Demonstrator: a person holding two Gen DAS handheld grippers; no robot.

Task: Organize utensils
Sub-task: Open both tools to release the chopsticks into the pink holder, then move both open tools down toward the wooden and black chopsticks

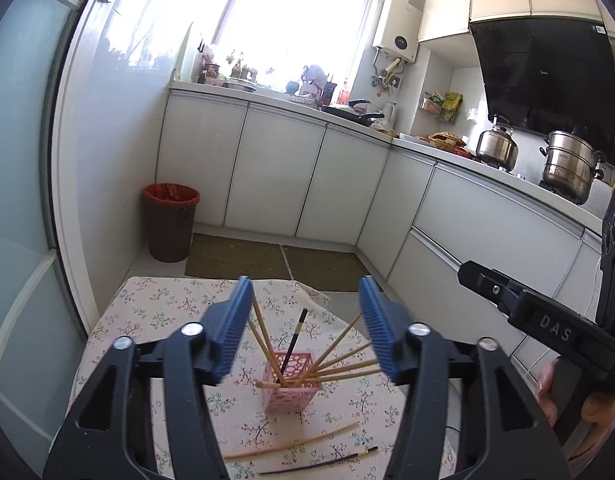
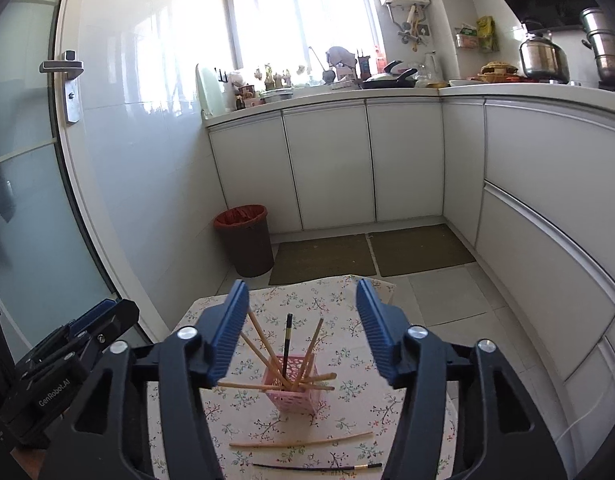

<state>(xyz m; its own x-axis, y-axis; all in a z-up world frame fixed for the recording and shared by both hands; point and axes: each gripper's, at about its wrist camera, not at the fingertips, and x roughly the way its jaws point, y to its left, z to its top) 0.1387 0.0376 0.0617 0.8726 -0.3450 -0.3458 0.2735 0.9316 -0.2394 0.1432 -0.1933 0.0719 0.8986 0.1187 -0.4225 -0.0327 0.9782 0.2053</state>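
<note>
The pink holder (image 1: 290,384) stands upright near the middle of the worktop (image 1: 147,312), on its flowered cloth. Most chopsticks already lean inside it, fanned out against its rim because the lattice basket is wide and they are thin; one dark stick (image 1: 295,338) stands steeper among the pale ones. Two remain outside, lying flat between the holder and the near edge: a pale chopstick (image 2: 301,441) and, closer to the near edge, a dark chopstick (image 2: 317,468) with a light tip. They lie roughly parallel to that edge, apart from each other.

The left tongs (image 1: 307,328) hang above the holder, released, with nothing between the blue pads. The right tongs (image 2: 301,328) are likewise spread wide and empty, aimed down at the same spot. Both look ready to drop toward the loose pair, which I judge to be the remaining work.

A red-lined bin (image 2: 243,240) stands on the floor beyond the far edge.
</note>
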